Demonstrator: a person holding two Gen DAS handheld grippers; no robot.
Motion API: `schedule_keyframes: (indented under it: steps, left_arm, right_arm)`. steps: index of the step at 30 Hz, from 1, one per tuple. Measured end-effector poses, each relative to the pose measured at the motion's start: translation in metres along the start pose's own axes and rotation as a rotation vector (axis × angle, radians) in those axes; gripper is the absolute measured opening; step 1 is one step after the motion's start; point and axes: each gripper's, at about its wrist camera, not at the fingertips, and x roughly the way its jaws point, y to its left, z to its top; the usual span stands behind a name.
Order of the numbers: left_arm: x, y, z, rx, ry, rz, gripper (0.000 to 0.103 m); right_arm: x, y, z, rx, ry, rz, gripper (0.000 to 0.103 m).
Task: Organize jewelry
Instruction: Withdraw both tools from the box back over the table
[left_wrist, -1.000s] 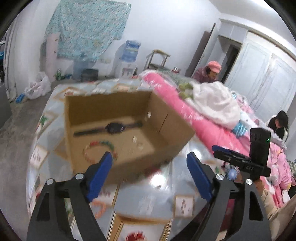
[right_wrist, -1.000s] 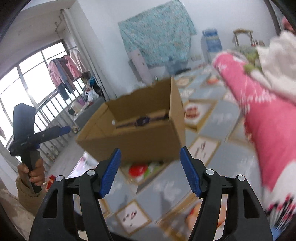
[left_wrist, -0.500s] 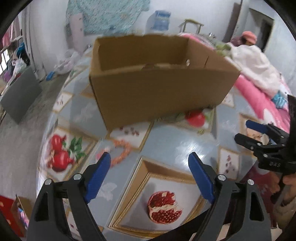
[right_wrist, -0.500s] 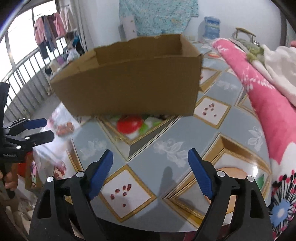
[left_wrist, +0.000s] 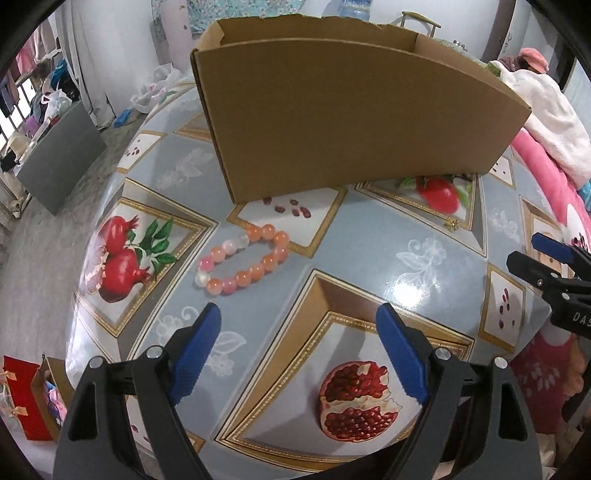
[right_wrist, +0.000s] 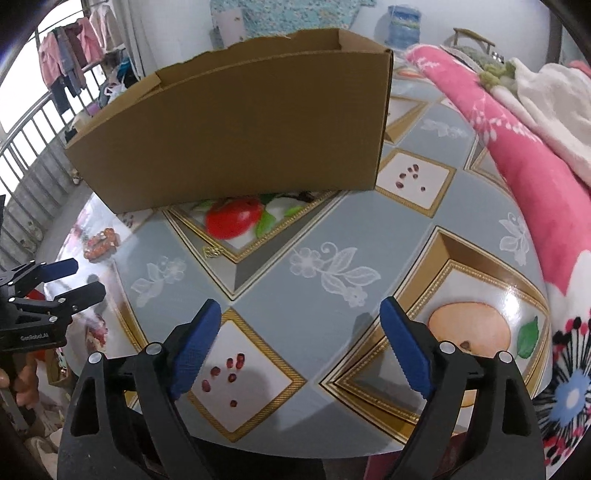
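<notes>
**Currently: both grippers empty, bracelet pickup is next**

Biggest item: cardboard box (left_wrist: 351, 122), open top, standing on the table (left_wrist: 369, 266) at the far side. Its inside is hidden from both views, so I can't tell what it holds.

Left gripper (left_wrist: 301, 350) hovers low over the printed tablecloth, jaws wide apart, nothing between them. Right gripper (right_wrist: 301, 347) is likewise spread and empty, above the right half of the table.

Beaded bracelet (left_wrist: 243, 260), orange and pink, lies flat on the cloth just in front of the box's left corner, ahead of the left gripper and slightly to its left. A small gold piece (left_wrist: 451, 224), maybe an earring or charm, sits well to the right, near the pomegranate print.

Judgement: approach phase of a pick. Left takes the bracelet: nudge forward-left, straddle one arc of beads, close, lift over the box wall. Right could take the gold piece.

Obstacles: none between jaws and bracelet. Round beads may roll out of the pinch; the box wall needs clearing. Pink bedding (right_wrist: 517, 147) lies along the right edge, out of the way.
</notes>
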Motion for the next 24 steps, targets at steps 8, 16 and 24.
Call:
schedule_keyframes:
  steps: [8,16,24]
  left_arm:
    - [0.008,-0.004,-0.003,0.007,0.024,0.006,0.084]
    - [0.011,-0.009,-0.005,0.018,0.024,0.02,0.087]
    - [0.011,-0.011,-0.008,0.026,0.002,0.019,0.09]
  right_arm:
    - [0.007,0.0,0.001,-0.003,0.022,-0.027,0.085]
    - [0.011,0.001,0.002,-0.015,0.02,-0.037,0.086]
    - [0.012,0.004,0.005,-0.002,0.011,0.002,0.086]
